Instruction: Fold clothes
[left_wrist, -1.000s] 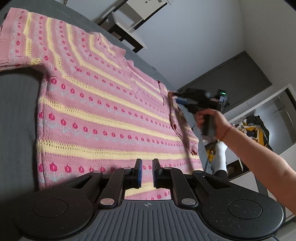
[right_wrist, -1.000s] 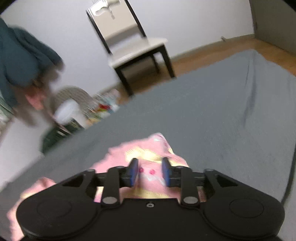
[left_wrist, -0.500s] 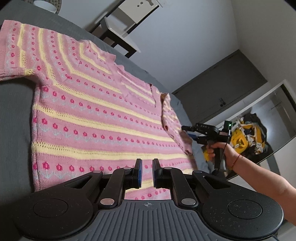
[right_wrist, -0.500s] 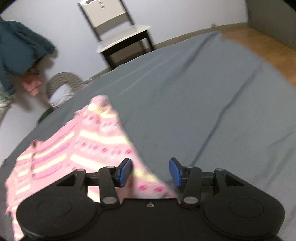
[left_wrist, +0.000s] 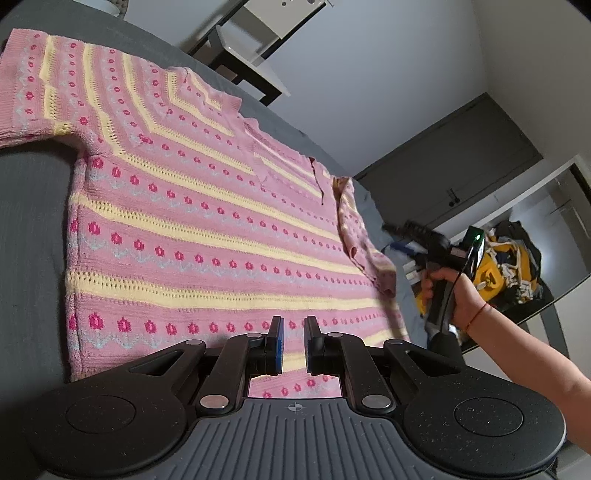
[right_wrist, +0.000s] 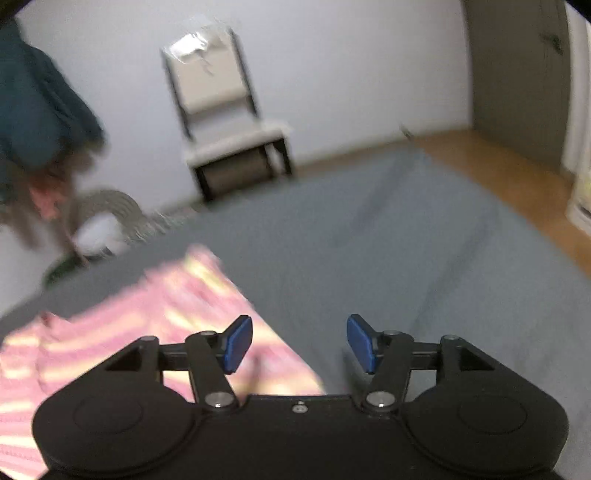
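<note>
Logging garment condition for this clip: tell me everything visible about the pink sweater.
The sweater is a pink short-sleeved knit with pale yellow openwork stripes, rows of magenta dots and faint grey zigzags. It lies spread flat on the grey bed cover, one sleeve stretched out to the far side, the other folded inward over the body. The left gripper hovers at its hem with jaws narrowly apart; the right gripper, jaws wide, is clear of it.

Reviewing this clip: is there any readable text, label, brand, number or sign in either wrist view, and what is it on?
None can be read.
The pink sweater carries only a knitted flower-and-stripe pattern, no lettering.
The left gripper base shows only a small crosshair mark, no words.
The yellow item on the shelf is too small to read.
The right wrist view is motion-blurred.
</note>
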